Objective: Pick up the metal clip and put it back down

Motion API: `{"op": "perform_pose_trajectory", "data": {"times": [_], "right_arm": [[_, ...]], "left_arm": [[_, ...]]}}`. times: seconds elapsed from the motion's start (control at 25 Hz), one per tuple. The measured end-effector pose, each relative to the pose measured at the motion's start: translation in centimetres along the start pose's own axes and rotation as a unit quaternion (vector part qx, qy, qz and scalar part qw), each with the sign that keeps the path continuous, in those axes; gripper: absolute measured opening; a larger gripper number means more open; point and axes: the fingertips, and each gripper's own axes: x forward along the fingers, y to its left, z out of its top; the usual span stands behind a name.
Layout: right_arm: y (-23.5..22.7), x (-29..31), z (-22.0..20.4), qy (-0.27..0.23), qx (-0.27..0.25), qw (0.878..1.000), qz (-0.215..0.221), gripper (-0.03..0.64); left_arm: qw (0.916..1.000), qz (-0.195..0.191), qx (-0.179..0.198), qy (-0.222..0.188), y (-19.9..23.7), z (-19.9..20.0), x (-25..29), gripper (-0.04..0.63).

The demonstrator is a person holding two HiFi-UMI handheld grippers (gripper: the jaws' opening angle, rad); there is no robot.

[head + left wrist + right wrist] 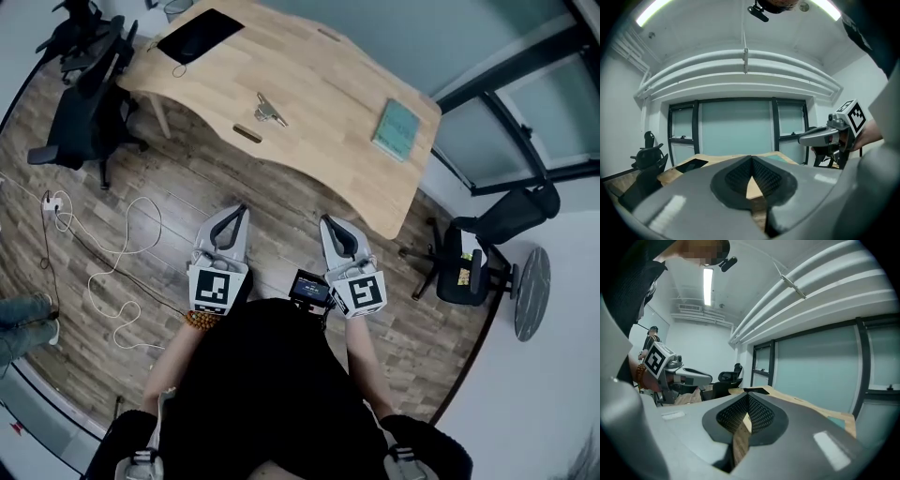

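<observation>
The metal clip lies on the light wooden table, near the middle of its front edge. Both grippers hang over the floor in front of the table, well short of the clip. My left gripper has its jaws closed tip to tip with nothing between them, as the left gripper view confirms. My right gripper is likewise shut and empty. Each gripper view shows the other gripper off to the side. The clip does not show in either gripper view.
A black tablet lies at the table's far left and a teal book at its right end. Black office chairs stand left and right of the table. White cables trail over the wooden floor at left.
</observation>
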Motion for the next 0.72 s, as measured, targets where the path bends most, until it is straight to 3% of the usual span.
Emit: {"op": "perform_pose_trajectory", "data": {"times": [0.24,0.72], "right_arm": [[-2.6,6.1,1.0,0.007,-0.008,1.0,-0.024,0.023],[-11.1,15.3,-1.3,0.028,0.011,0.999,-0.041,0.024]], "left_arm": [[1.0,-0.008,-0.004,0.003,5.2,-1.0,4.6,0.0],[0.9988,-0.032,0.001,0.038,10.3,-2.8,15.0,0.002]]}}
